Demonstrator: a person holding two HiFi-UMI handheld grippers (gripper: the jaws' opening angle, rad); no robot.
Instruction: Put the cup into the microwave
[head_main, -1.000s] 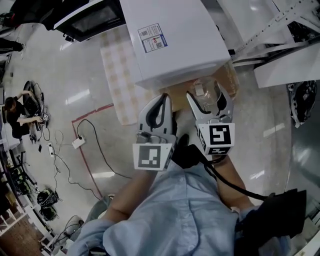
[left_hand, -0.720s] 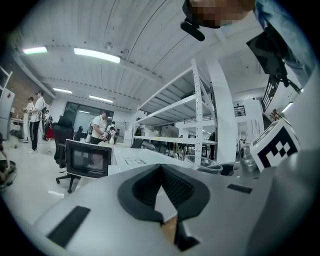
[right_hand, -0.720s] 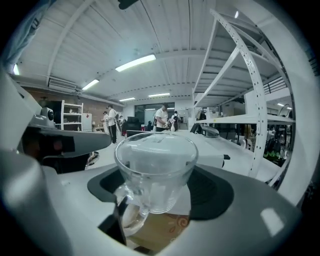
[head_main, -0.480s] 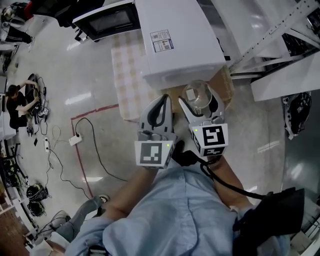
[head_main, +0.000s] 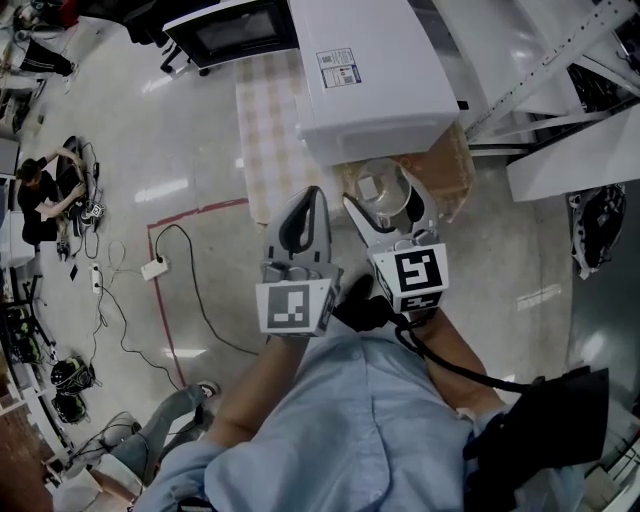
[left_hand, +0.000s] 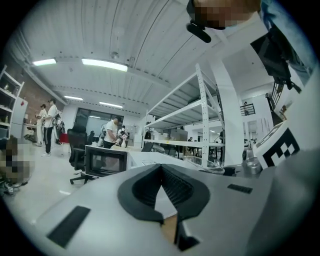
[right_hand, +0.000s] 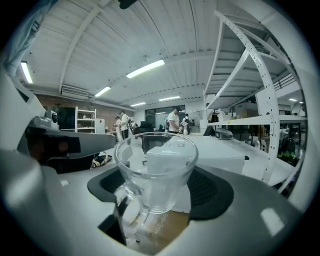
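My right gripper (head_main: 384, 200) is pinching the clear glass cup (right_hand: 156, 167) by its sides, mouth up so it isn't tipping, just in front of the white microwave (head_main: 370, 90). My left gripper (left_hand: 161, 172) is riding alongside, jaws pressed together on nothing, likely staying free for the door.

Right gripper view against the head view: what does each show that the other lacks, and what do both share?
Only the right gripper view shows the handle of the glass cup at lower left, the ceiling lights and people standing far off. Only the head view shows the wearer's light blue shirt, the checkered cloth, the power strip and a person sitting on the floor. Both show the glass cup clamped upright in the right gripper, the white microwave beyond it, and the left gripper alongside.
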